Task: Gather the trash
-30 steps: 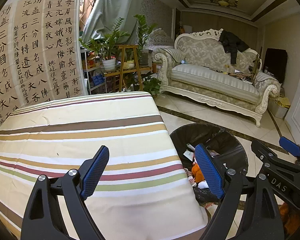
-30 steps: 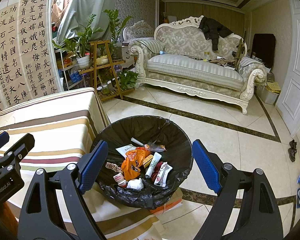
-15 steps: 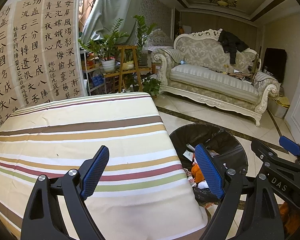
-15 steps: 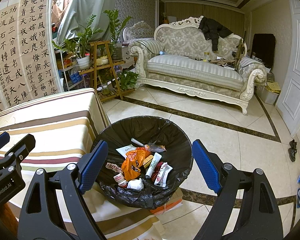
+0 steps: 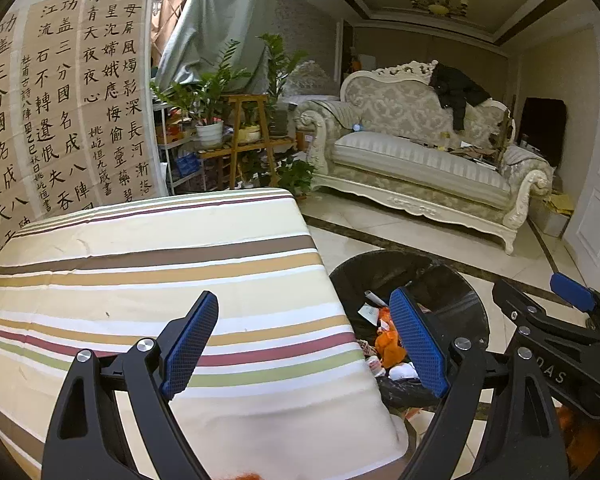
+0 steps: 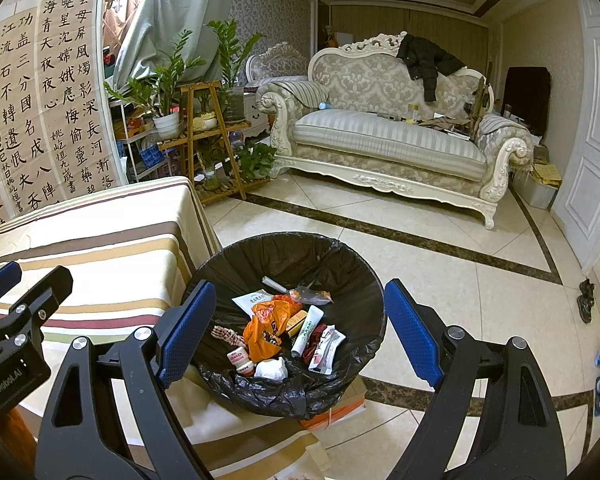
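Between the wide-spread blue pads of the right tongs (image 6: 300, 334) nothing is gripped; they are held above the bin (image 6: 360, 280), which is lined with a black bag and stands on the tiled floor (image 6: 440, 272) just beside the surface (image 6: 100, 248). The trash is seen lying at the bottom of the bin: an orange wrapper (image 6: 265, 332) at the centre, a white tube (image 6: 308, 330) at 3 o'clock from it, a crumpled white tissue (image 6: 272, 369) at 6 o'clock, a small round container (image 6: 239, 359) at 7 o'clock and a white paper packet (image 6: 254, 301) at 12 o'clock. The left tongs (image 5: 304, 340) are likewise held fully apart with nothing between the pads, over the striped cloth of the surface, and the bin is seen at 3 o'clock from them, past the surface's edge. Part of the left tongs is caught at 9 o'clock in the right wrist view. Compared with the earlier frames, almost nothing is changed: both tongs are kept at the same spread and in nearly the same place, and the trash is found in the same arrangement. An ornate sofa (image 6: 384, 136) and potted plants (image 6: 168, 80) are seen at 12 o'clock, well apart from the bin.
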`<state>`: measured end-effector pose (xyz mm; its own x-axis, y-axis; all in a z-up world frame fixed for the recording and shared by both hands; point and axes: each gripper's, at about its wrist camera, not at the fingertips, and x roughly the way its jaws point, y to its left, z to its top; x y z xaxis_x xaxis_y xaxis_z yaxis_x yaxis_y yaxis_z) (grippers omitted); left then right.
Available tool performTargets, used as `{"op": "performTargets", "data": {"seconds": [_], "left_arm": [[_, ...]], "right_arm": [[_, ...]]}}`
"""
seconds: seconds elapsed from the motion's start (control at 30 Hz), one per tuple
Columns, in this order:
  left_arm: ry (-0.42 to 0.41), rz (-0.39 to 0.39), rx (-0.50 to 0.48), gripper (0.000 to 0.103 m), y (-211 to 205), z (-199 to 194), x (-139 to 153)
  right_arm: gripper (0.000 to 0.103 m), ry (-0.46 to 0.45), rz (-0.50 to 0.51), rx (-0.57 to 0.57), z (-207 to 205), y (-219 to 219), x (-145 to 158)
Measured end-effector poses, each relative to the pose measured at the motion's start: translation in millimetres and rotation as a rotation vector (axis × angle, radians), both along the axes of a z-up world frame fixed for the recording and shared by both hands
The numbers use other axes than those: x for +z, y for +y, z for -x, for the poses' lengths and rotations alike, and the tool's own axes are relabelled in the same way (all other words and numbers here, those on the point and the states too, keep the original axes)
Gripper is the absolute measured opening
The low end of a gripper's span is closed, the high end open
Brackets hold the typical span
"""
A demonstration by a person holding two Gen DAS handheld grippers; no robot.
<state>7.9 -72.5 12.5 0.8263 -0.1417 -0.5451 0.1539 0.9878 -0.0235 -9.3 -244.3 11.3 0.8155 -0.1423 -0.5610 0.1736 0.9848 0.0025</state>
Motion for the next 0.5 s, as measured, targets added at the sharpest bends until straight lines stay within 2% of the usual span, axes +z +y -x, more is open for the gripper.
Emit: {"op": "performTargets", "data": {"seconds": [0.27, 0.5], "left_arm": [[-0.005, -0.011, 0.005, 0.085, 0.5, -2.6, -1.0], [0.056, -0.022, 0.040, 0.085, 20.4, -19.3, -8.1]], "right_arm": [[0.084, 0.002, -0.001, 0.001, -0.2, 0.1, -0.2], [0.084, 0.014, 0.000, 0.048, -16.6, 24.3, 1.5]]}}
